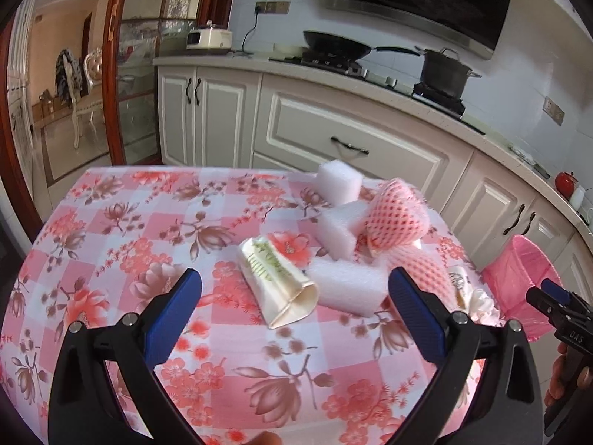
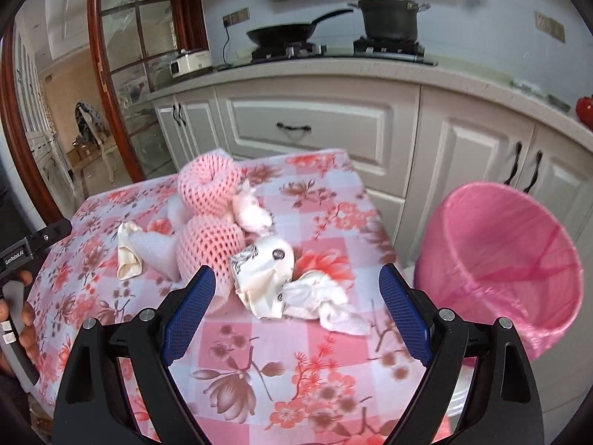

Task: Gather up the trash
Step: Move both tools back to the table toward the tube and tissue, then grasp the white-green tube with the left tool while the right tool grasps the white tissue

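Trash lies on a table with a pink floral cloth [image 1: 111, 244]. A crushed cream paper cup [image 1: 276, 282] rests just ahead of my open left gripper [image 1: 296, 296]. White foam blocks [image 1: 346, 285] and pink foam fruit nets [image 1: 394, 215] lie beyond it. In the right wrist view, my right gripper [image 2: 296, 289] is open over a crumpled cream wrapper [image 2: 265, 278] and a white tissue [image 2: 322, 296], with the fruit nets [image 2: 209, 189] behind. A bin with a pink bag [image 2: 500, 259] stands beside the table's right edge.
White kitchen cabinets [image 1: 333, 126] and a counter with a wok [image 1: 333, 42] and a pot [image 1: 443, 70] run behind the table. A glass door with a wooden frame [image 1: 115, 74] is at the left. A hand [image 2: 26, 315] holds the left gripper's handle.
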Tool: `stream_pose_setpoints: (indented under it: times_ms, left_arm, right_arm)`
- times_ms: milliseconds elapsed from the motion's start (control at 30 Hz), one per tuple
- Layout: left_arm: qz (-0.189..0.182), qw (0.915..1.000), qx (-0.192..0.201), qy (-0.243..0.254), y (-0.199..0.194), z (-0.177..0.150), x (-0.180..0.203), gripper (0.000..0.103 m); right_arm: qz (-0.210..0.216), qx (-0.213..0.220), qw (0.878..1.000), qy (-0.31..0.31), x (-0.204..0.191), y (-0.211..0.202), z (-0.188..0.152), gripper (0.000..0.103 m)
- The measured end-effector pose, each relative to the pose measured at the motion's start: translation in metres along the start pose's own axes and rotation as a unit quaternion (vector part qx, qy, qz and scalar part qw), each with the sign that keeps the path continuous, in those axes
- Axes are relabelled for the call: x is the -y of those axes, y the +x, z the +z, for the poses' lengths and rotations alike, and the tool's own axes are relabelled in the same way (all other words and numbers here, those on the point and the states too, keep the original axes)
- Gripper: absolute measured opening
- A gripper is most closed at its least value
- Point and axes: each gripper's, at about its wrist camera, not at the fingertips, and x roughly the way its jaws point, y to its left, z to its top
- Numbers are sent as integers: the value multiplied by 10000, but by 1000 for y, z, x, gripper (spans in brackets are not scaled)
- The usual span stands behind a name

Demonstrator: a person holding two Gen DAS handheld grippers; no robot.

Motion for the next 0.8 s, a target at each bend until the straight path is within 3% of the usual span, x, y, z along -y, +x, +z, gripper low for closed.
stream_pose_setpoints:
  times_ms: [67, 133, 267, 533, 800]
  left_arm:
    - [-19, 9999, -87, -66, 7, -2, -6, 94]
    - [-55, 9997, -199, -110, 16, -4, -11, 85]
    - [-45, 9993, -348, -101, 33, -7, -12, 83]
    - [-38, 9978, -655, -129, 69, -5, -8, 64]
    - [31, 9953, -942, -218, 100, -3, -7, 57]
  right_arm:
    - [10, -94, 10000, 3, 0, 7, -2, 84]
    - [-75, -160, 9998, -13, 1, 14, -3, 84]
    - [-208, -346, 9992, -35, 4, 27, -6, 84]
    - [-405, -622, 9971, -193, 9, 50, -12, 84]
    - [-428, -823, 9956, -158, 13, 71, -10, 84]
